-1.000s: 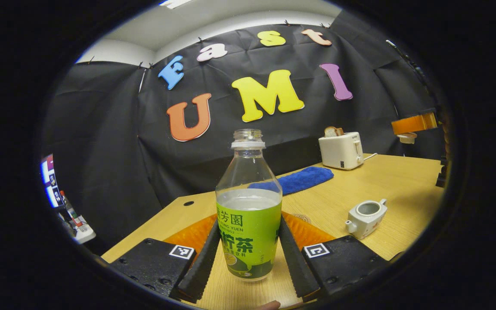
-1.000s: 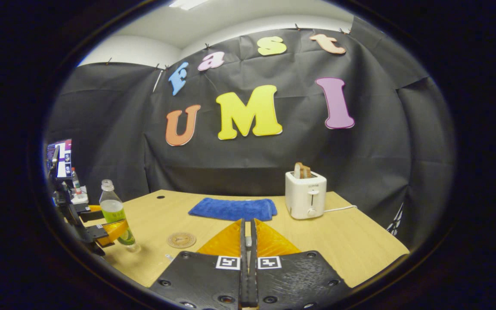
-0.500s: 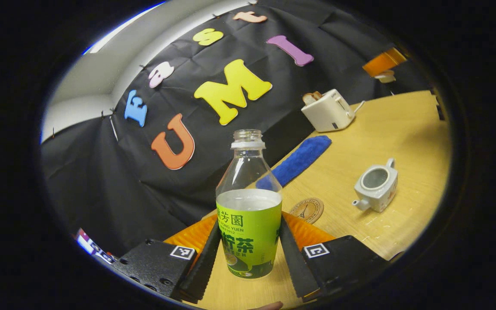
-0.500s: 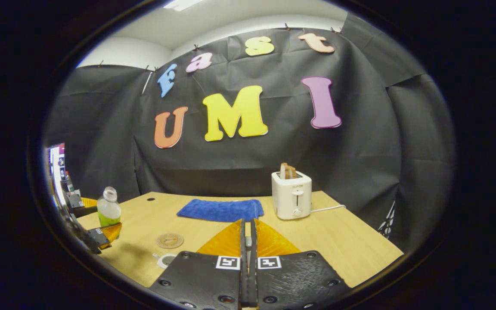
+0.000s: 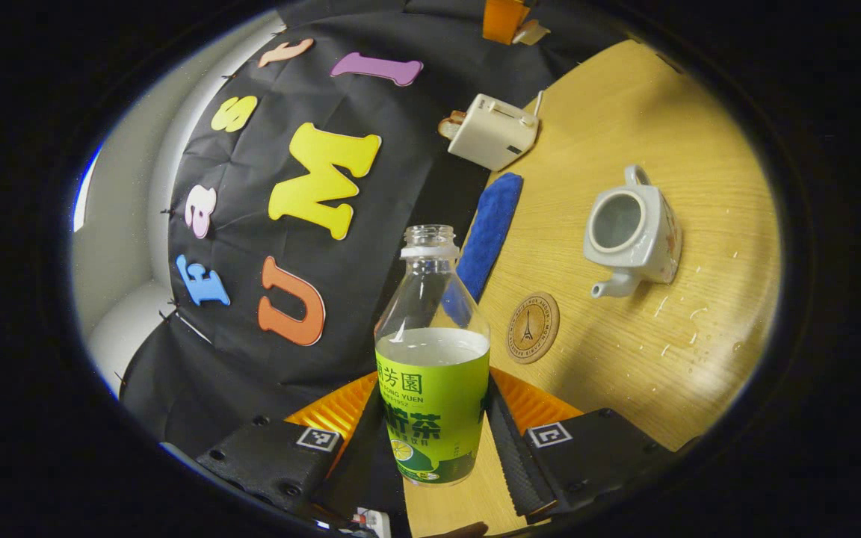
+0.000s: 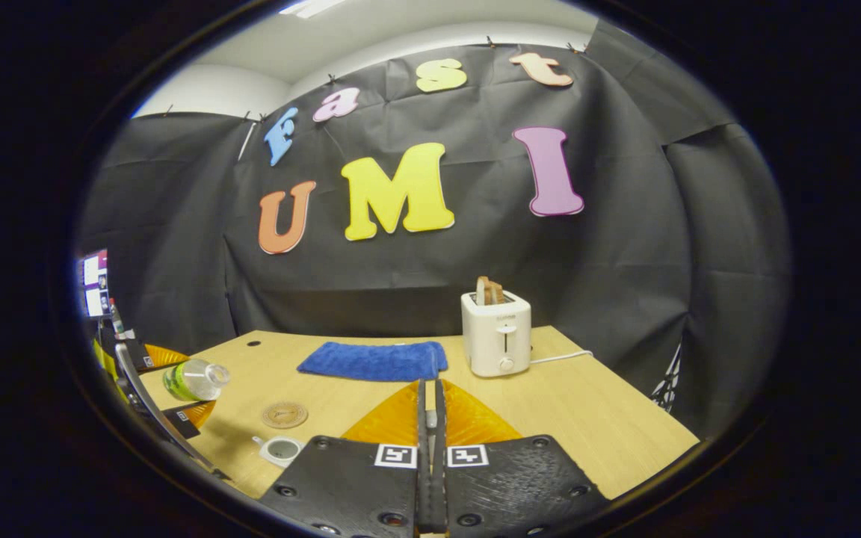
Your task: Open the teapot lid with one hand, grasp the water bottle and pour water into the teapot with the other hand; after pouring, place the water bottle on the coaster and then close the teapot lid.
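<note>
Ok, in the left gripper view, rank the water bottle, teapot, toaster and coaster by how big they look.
1. Water bottle, largest, though it sits nearest the camera, clamped in the left gripper.
2. Teapot and toaster look about alike; I won't rank them.
3. Coaster, smallest.

- Your booth is closed in by a black cloth wall [image 6: 415,276], hung in creased panels and clipped along its top edge.
- Above the cloth you have a pale wall [image 6: 214,90] and a white ceiling with a bright light panel [image 6: 313,7].
- You work at a light wooden table [image 6: 587,418] with a small dark hole [image 6: 252,344] near its far left corner.
- Toward the back of your table lie a folded blue towel [image 6: 372,361] and, just to its right, a white toaster [image 6: 496,342] holding toast, its white cord [image 6: 565,356] trailing right.
- A lit screen [image 6: 93,282] sits at your far left.
</note>
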### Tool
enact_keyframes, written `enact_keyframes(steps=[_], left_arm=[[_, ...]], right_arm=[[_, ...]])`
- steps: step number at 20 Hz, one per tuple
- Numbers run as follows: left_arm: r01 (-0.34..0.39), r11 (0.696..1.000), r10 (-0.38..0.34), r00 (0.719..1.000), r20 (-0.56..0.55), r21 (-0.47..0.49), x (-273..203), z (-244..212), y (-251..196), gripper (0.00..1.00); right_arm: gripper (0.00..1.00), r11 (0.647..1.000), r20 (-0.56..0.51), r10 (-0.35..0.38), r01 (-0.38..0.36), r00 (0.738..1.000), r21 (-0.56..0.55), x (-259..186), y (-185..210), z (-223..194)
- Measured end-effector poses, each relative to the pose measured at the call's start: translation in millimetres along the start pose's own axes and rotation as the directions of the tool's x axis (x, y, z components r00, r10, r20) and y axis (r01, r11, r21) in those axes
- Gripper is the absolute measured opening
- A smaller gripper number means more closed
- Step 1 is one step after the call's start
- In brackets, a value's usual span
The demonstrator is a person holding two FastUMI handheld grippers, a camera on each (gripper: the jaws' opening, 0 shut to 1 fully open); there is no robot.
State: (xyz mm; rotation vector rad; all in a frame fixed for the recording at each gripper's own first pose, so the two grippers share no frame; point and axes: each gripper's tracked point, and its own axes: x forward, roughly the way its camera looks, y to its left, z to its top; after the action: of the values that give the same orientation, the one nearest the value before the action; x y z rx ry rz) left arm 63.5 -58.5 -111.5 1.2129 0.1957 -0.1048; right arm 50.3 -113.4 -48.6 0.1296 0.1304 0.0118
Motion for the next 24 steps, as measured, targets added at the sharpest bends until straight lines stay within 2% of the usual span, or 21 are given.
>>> enact_keyframes(steps=[2,4,9,11,14,18,24], left_arm=[[-0.004,0.996,0.004,1.000,0.002,0.090,-1,6,-1,0.73],[0.001,0.987,-0.001,1.000,0.001,0.162,-4,10,-7,0.76],[-0.010,0.962,0.010,1.000,0.001,0.274,-12,20,-13,0.76],[-0.005,0.940,0.005,1.000,0.001,0.341,-12,22,-19,0.76],[-0.026,0.886,0.026,1.000,0.007,0.462,-14,23,-12,0.76],[-0.030,0.875,0.028,1.000,0.012,0.483,-16,29,-10,0.76],[-0.043,0.828,0.037,0.999,0.022,0.559,-24,40,-14,0.76]], right_arm=[[0.00,1.000,-0.011,-0.003,0.003,1.000,0.001,2,-2,-3],[0.00,1.000,-0.013,-0.006,0.006,1.000,-0.010,3,-3,-4],[0.00,1.000,-0.015,-0.003,0.003,1.000,-0.022,3,-1,-4],[0.00,1.000,-0.025,-0.004,0.003,1.000,-0.025,3,-2,-8],[0.00,0.999,-0.028,-0.005,0.004,1.000,-0.032,4,-2,-7],[0.00,1.000,-0.037,-0.009,0.008,0.999,-0.025,4,-6,-8],[0.00,1.000,-0.031,-0.023,0.023,0.999,-0.011,2,-14,-5]])
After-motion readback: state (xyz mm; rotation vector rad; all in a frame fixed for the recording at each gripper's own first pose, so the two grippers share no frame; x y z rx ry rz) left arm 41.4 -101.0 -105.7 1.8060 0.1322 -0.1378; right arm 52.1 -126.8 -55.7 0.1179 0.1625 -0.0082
